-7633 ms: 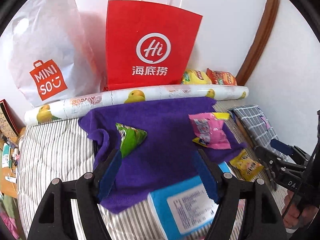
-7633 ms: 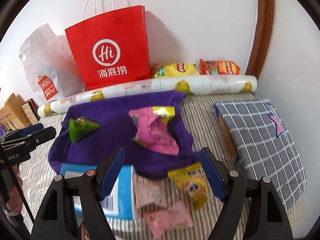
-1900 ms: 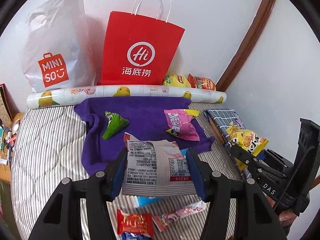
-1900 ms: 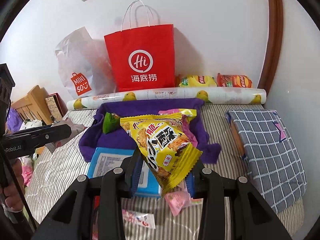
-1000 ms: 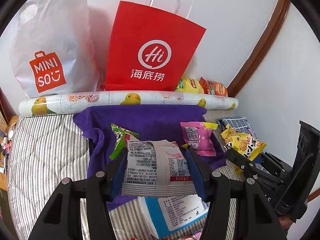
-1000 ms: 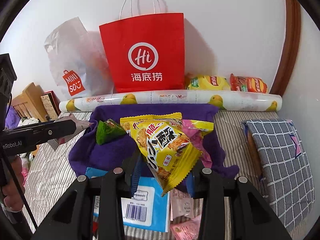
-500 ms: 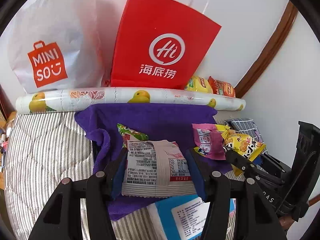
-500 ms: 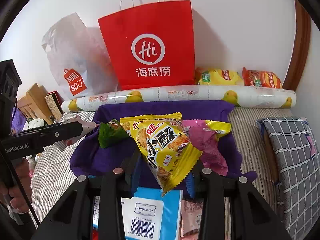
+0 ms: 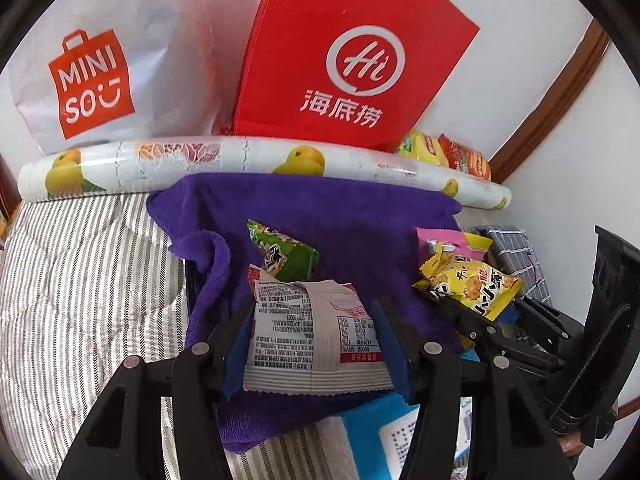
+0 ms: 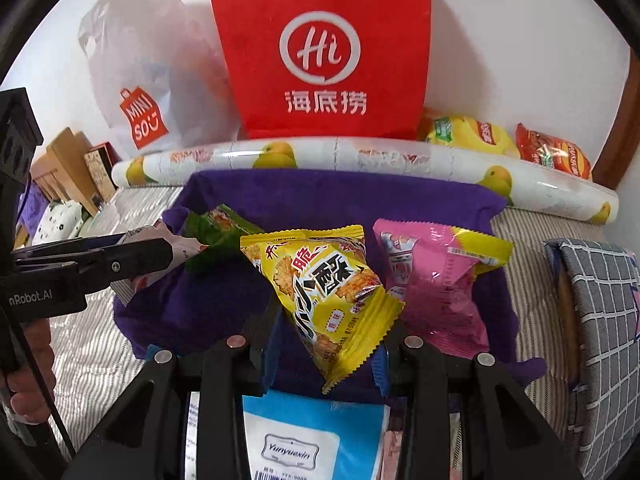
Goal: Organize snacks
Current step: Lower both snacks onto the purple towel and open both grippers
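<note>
My left gripper [image 9: 314, 332] is shut on a white snack packet [image 9: 312, 336] with its printed back showing, held just above the purple towel [image 9: 340, 216]. My right gripper [image 10: 326, 332] is shut on a yellow snack packet [image 10: 328, 292], also over the towel [image 10: 320, 192]. A green packet [image 9: 286, 252] and a pink packet [image 10: 432, 276] lie on the towel. The right gripper and its yellow packet [image 9: 468, 284] show at the right of the left wrist view. The left gripper [image 10: 160, 258] shows at the left of the right wrist view.
A red paper bag [image 10: 324, 52] and a white Miniso bag [image 9: 92, 72] stand against the wall behind a fruit-print roll [image 9: 240, 160]. Yellow and orange chip bags [image 10: 508, 142] lie at the back right. A blue pack [image 10: 304, 436] lies under the grippers, a checked cushion [image 10: 600, 320] at right.
Both grippers have moved forward and lower over the purple towel, each still holding its packet. The bags and the towel now look larger and closer.
</note>
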`<state>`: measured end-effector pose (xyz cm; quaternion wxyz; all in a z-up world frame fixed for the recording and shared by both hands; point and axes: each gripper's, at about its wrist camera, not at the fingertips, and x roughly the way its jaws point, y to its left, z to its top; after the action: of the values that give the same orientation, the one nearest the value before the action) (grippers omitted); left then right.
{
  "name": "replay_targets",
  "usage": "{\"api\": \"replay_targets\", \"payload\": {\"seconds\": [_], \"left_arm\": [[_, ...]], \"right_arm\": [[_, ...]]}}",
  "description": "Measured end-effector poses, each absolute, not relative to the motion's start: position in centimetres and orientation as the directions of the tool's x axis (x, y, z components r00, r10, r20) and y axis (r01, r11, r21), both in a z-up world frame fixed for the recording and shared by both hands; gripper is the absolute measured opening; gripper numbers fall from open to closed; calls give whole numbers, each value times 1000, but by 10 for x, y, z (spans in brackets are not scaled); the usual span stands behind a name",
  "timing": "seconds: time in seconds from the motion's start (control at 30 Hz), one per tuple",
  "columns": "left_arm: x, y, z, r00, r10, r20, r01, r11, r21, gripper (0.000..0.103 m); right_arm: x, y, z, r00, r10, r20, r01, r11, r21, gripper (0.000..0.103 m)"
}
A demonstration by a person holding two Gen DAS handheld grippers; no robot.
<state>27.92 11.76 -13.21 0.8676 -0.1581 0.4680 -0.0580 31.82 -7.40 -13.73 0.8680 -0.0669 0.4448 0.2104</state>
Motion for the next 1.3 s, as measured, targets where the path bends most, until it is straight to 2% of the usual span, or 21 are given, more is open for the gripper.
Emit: {"api": "replay_targets", "payload": {"seconds": [0.17,0.53,0.93,1.1,1.3], "left_arm": [[286,118,-140,552,-217,-805,-68,951,-303,56],[293,123,-154,530,-246,-812,-82,938,-337,56],[296,124,-159,512,-265,-817,-82,932,-354,54],[294,126,-155,507,-276,-816,-77,929,-362,55],[287,125,-148,501,-261,-825,-85,934,-347,63]], "right_arm": [[327,-73,-143,503,304,-809,-429,900,71,37],[341,-61,-161,445,259,-857,-445,895,40,37],[343,-60,-161,441,270,-856,-441,896,56,39],[334,-60,-152,467,293,-835,-450,891,61,54],[323,-63,-136,502,307,-809,-444,894,64,60]]}}
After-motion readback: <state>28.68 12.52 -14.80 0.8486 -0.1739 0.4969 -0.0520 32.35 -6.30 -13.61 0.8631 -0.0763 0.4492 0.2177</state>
